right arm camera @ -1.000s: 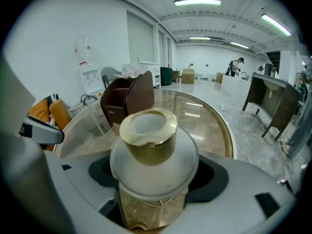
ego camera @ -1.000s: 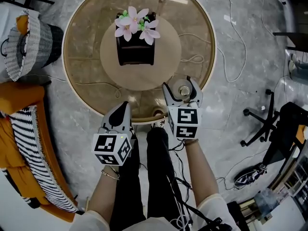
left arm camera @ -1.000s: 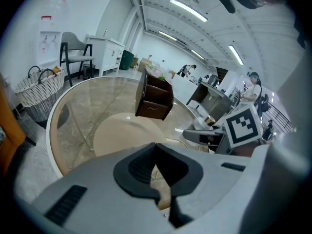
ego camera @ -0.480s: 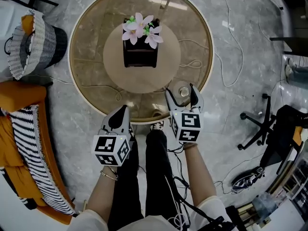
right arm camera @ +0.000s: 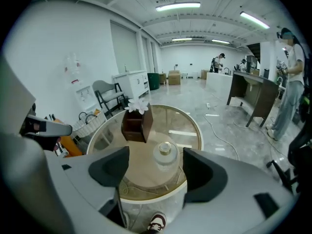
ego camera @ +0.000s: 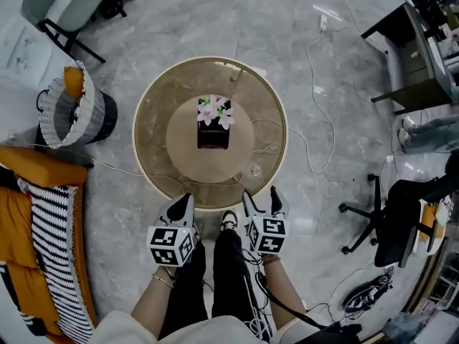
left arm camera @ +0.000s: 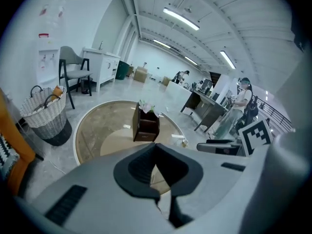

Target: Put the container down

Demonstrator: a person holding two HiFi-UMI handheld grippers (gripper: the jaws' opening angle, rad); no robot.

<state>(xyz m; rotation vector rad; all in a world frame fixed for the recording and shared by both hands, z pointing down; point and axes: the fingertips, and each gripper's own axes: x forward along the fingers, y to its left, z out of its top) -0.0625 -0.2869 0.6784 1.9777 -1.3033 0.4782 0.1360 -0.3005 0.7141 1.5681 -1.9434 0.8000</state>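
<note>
The container point(ego camera: 256, 171), a small clear glass jar with a round lid, stands on the near right part of the round glass table point(ego camera: 154, 120). In the right gripper view the container point(right arm camera: 165, 155) shows upright on the table ahead of the jaws. My right gripper point(ego camera: 260, 194) is open just short of the table edge, a little back from the jar, with nothing between its jaws point(right arm camera: 155, 162). My left gripper point(ego camera: 187, 198) hangs at the table's near edge, shut and empty point(left arm camera: 155, 149). A dark brown box with pink flowers point(ego camera: 214, 123) sits at the table's middle.
A wicker basket point(ego camera: 72, 113) stands left of the table, with an orange sofa and striped cushion point(ego camera: 39, 221) nearer. An office chair point(ego camera: 391, 217) is at the right, a dark desk point(ego camera: 412, 56) at the far right. Cables point(ego camera: 315, 106) trail over the marble floor. My legs and a shoe point(ego camera: 228, 221) are below the table edge.
The right gripper has let go of the container and drawn back from it; the jar stays on the table. The head view has risen, and both grippers now sit off the table edge.
</note>
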